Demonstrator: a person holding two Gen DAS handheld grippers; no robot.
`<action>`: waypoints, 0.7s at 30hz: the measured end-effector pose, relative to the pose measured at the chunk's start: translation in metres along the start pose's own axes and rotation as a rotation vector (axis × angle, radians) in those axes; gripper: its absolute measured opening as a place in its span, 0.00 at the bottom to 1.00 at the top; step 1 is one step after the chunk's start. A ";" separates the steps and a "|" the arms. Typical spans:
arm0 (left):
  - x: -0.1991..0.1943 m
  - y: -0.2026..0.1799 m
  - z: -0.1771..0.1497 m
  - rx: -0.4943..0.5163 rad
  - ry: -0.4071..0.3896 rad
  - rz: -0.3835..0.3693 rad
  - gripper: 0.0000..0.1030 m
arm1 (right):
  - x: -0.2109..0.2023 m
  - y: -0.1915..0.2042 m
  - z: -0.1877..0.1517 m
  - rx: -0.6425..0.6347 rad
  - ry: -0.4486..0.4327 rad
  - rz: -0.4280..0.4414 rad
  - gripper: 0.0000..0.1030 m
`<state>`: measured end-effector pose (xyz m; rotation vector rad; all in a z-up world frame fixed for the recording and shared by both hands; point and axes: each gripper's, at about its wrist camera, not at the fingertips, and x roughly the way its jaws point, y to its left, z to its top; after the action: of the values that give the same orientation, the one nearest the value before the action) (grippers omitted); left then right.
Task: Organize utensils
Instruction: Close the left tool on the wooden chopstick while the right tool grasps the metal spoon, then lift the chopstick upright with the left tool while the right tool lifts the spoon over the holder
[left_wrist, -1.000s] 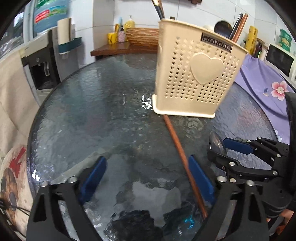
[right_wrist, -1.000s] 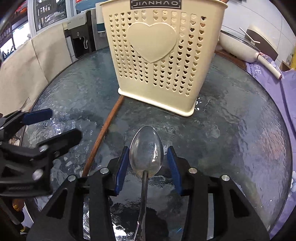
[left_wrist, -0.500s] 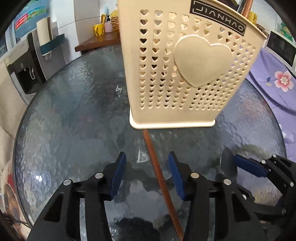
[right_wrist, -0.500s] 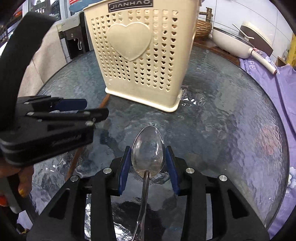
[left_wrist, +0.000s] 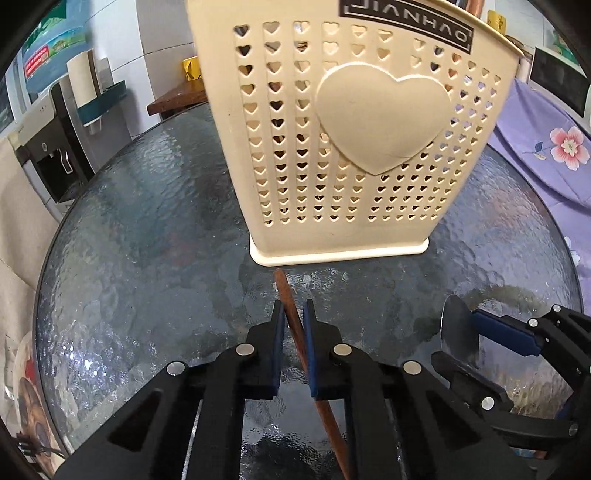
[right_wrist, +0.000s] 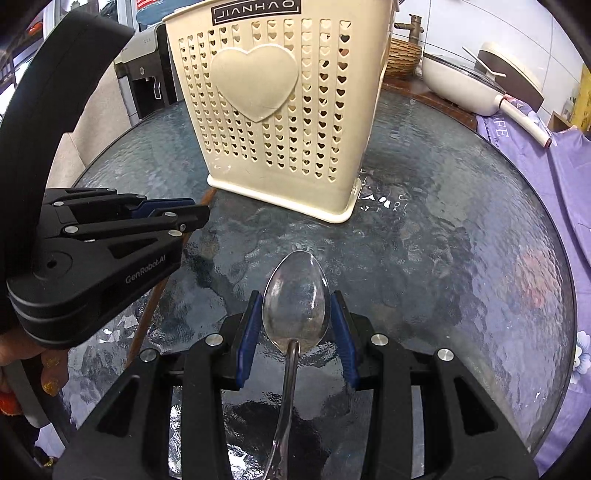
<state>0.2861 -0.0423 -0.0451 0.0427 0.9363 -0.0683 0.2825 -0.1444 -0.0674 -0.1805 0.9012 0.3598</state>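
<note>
A cream perforated utensil holder (left_wrist: 354, 147) with a heart on its side stands on the round glass table (left_wrist: 147, 229); it also shows in the right wrist view (right_wrist: 280, 118). A brown wooden chopstick (left_wrist: 291, 314) lies on the glass in front of it. My left gripper (left_wrist: 293, 321) is shut on the chopstick, low at the table. My right gripper (right_wrist: 295, 317) is shut on a metal spoon (right_wrist: 295, 299), bowl forward, just right of the left gripper (right_wrist: 177, 218).
A water dispenser (left_wrist: 55, 155) stands left of the table. A purple flowered cloth (left_wrist: 546, 147) lies at the right. A white pan (right_wrist: 465, 85) and a woven basket (right_wrist: 402, 55) sit on a counter behind the holder.
My left gripper moved forward toward the holder and closed from wide open onto the chopstick. My right gripper kept hold of the spoon and shifted slightly right.
</note>
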 end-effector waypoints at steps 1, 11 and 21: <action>0.004 0.000 0.002 -0.001 0.001 -0.002 0.09 | 0.000 0.000 0.000 0.001 0.001 -0.001 0.37; 0.005 0.014 0.003 -0.048 0.001 -0.059 0.07 | 0.001 0.000 0.001 0.009 -0.002 -0.005 0.37; -0.015 0.023 0.005 -0.064 -0.056 -0.126 0.07 | -0.004 -0.007 0.002 0.055 -0.041 0.045 0.37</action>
<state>0.2829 -0.0193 -0.0300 -0.0770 0.8843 -0.1549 0.2844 -0.1515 -0.0629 -0.1024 0.8743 0.3786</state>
